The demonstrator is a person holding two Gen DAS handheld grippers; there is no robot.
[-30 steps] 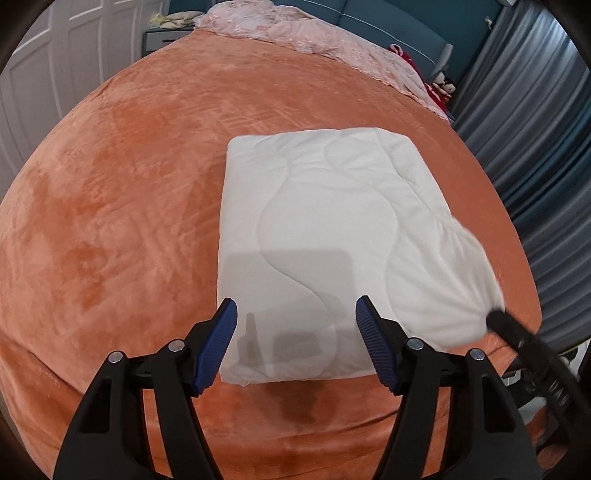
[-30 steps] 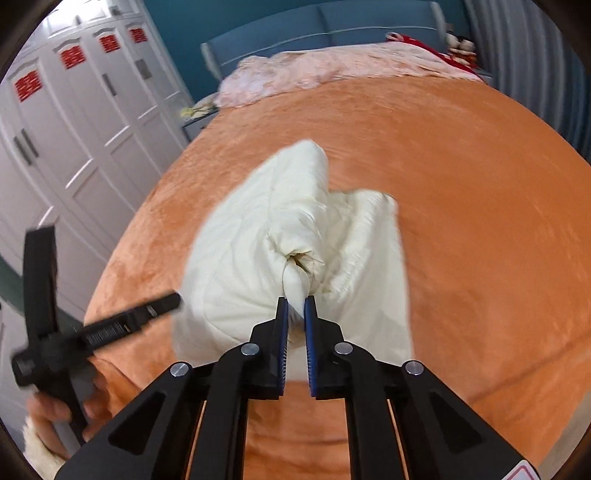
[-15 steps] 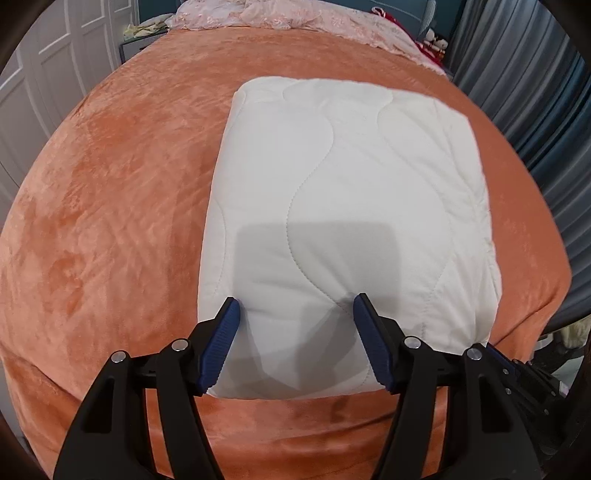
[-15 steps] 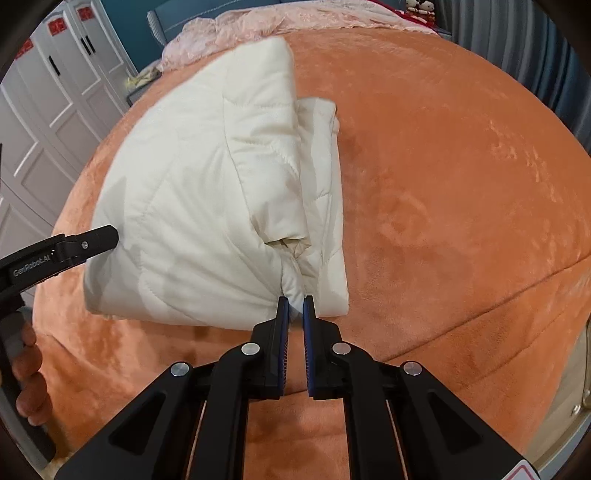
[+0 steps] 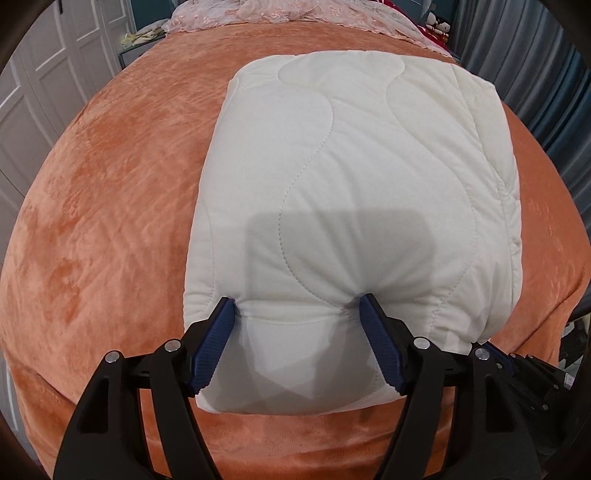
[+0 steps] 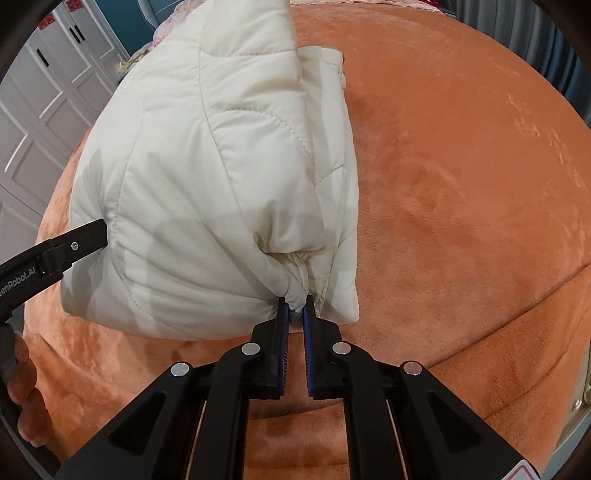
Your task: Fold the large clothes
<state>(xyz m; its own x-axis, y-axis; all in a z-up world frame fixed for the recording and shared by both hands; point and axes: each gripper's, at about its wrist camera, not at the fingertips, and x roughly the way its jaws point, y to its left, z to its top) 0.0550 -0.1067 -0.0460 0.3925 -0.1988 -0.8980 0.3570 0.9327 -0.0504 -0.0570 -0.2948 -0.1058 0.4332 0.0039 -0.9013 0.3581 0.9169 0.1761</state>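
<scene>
A cream quilted garment (image 5: 351,184), folded into a thick rectangle, lies on the orange bed cover (image 5: 110,221). My left gripper (image 5: 295,306) points steeply down at its near edge. Its jaws are opening, both blue fingertips (image 5: 225,314) dent the padding, and the folded edge bulges between them. In the right wrist view the garment (image 6: 207,184) rises as a puffy fold. My right gripper (image 6: 294,306) is shut on a bunched corner at its near right end. One black finger of the left gripper (image 6: 74,243) touches the garment's left side.
The orange cover (image 6: 461,184) spreads wide to the right of the garment. Pink bedding (image 5: 295,14) lies at the bed's far end. White wardrobe doors (image 5: 55,74) stand on the left and grey curtains (image 5: 554,92) on the right. A person's hand (image 6: 18,376) shows at the lower left.
Both grippers have come down toward the bed. The right one lowered the garment's raised corner almost onto the cover. The left one's fingertips went from hovering above the near edge to pressing into it.
</scene>
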